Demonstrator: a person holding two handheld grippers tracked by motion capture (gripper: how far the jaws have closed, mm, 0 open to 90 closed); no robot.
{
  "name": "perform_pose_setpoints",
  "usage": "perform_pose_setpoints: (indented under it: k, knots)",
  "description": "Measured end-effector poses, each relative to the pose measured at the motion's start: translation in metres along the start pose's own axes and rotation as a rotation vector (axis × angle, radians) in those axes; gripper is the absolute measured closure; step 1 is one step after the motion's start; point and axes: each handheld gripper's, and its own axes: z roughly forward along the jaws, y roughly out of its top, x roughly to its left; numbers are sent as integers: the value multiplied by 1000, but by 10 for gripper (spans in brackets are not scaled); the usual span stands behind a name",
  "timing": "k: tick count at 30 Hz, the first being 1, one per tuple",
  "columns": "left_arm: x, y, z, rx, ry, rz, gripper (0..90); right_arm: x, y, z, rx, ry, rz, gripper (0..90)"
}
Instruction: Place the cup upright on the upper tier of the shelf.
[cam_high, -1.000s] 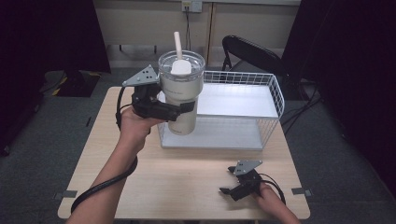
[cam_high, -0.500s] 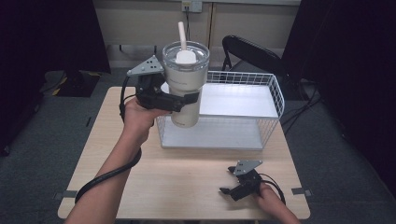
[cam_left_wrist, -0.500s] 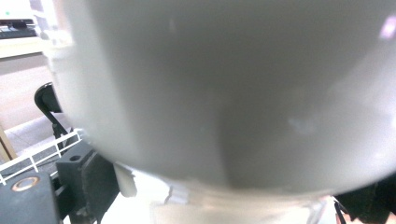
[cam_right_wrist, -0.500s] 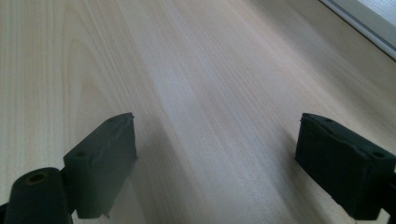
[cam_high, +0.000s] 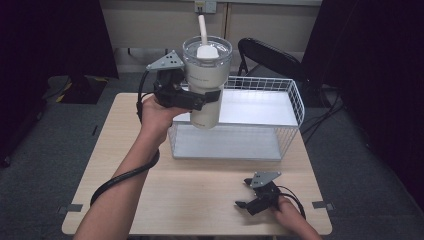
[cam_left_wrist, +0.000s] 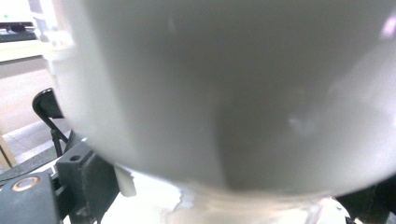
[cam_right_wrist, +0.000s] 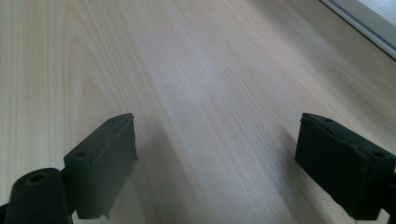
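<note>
One tumbler (cam_high: 206, 82), upright so its straw (cam_high: 202, 25) stays up, hangs clamped in the left gripper (cam_high: 200, 97) above the wire basket (cam_high: 295, 107), while the right gripper (cam_high: 250, 204) rests wide open on the worktop (cam_high: 200, 195).

A lab-like test room: bare wooden table (cam_high: 120, 150), dark curtains (cam_high: 50, 35), grey carpet (cam_high: 45, 145), folding chair (cam_high: 270, 55).

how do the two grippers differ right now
The left gripper is raised above the table, beside the wire basket; the right gripper rests low at the table's near edge. The left gripper's jaws are shut on the white tumbler; the right gripper's jaws stand wide open with only bare wood between them. Both are black, hand-held, and carry a grey three-cornered plate.
</note>
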Motion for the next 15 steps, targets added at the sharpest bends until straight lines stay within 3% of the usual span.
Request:
perform_pose_setpoints:
  k: [15]
  knots:
    - [9, 4, 26, 8, 4, -5, 93, 0, 0, 0, -1, 1, -2, 120]
